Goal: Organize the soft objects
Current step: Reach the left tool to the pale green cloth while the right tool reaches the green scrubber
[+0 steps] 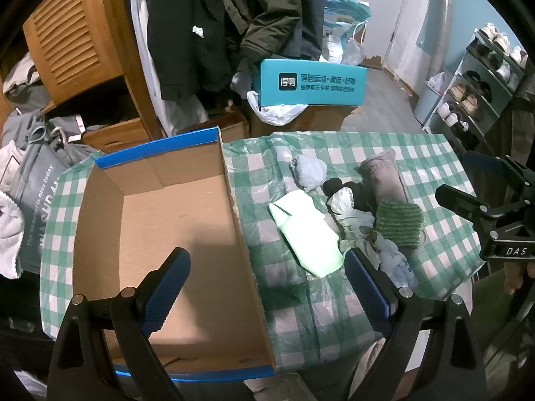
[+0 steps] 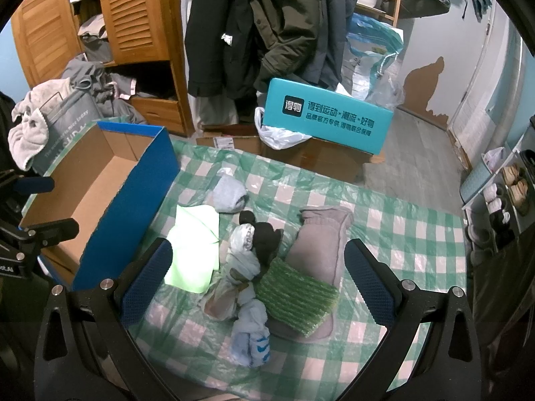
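An open, empty cardboard box with blue outer walls stands on the left of the green-checked table. To its right lie soft items: a pale green cloth, a light blue sock ball, a black sock, a grey sock, a green ribbed sock, and white-blue socks. My left gripper is open above the box's right wall. My right gripper is open over the pile, apart from it.
Behind the table stand a teal box on cardboard cartons, hanging coats and a wooden louvred wardrobe. A shoe rack stands at the right. Clothes and a grey bag lie at the left.
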Motion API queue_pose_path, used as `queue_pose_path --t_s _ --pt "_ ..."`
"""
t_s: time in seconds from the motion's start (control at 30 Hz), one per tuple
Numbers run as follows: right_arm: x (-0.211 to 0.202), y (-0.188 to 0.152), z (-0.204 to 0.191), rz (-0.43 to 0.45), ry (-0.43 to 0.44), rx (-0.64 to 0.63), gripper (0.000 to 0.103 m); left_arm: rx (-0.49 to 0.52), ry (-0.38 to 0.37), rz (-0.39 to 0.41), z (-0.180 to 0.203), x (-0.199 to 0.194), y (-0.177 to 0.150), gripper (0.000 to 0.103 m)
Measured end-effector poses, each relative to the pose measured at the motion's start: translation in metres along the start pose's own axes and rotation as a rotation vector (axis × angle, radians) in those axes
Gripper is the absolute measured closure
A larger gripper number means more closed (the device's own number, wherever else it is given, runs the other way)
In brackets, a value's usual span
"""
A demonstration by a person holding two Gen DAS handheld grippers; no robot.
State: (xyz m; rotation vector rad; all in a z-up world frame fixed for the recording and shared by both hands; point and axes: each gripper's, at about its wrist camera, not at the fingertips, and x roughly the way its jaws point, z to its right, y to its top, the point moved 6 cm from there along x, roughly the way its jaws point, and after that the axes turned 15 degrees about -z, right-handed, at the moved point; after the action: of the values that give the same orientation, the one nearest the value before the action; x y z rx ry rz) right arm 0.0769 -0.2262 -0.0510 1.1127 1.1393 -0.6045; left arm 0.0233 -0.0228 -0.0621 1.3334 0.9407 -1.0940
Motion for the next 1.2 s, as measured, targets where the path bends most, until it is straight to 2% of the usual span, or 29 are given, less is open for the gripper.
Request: queue_pose_path --t_s 0.07,0.2,0.4,0.8,1.0,1.2 --pt "-0.002 0.008 0.001 -0.001 -0.001 0.001 0.002 0.003 -0.003 -0.006 0.002 0.002 0.0 0.008" --pt "0.007 -0.006 -0.008 -0.007 -0.006 0.009 0.002 0.012 -0.016 -0.031 0.006 0.007 0.003 0.008" --pt "0.014 -0.025 0.022 -0.032 -0.002 0.031 0.002 0.035 -0.031 -0.067 0.018 0.017 0.004 0.008" --pt "0.03 -0.036 0.032 -0.124 0.021 0.079 0.002 0.06 -0.069 -0.151 0.046 0.044 0.004 0.008" --pt "0.045 -0.048 0.033 -0.18 0.013 0.063 0.002 0.055 -0.084 -0.192 0.057 0.063 0.006 0.008" --pt "0.057 -0.057 0.035 -0.212 0.001 0.068 0.002 0.065 -0.067 -0.223 0.069 0.081 0.003 0.008"
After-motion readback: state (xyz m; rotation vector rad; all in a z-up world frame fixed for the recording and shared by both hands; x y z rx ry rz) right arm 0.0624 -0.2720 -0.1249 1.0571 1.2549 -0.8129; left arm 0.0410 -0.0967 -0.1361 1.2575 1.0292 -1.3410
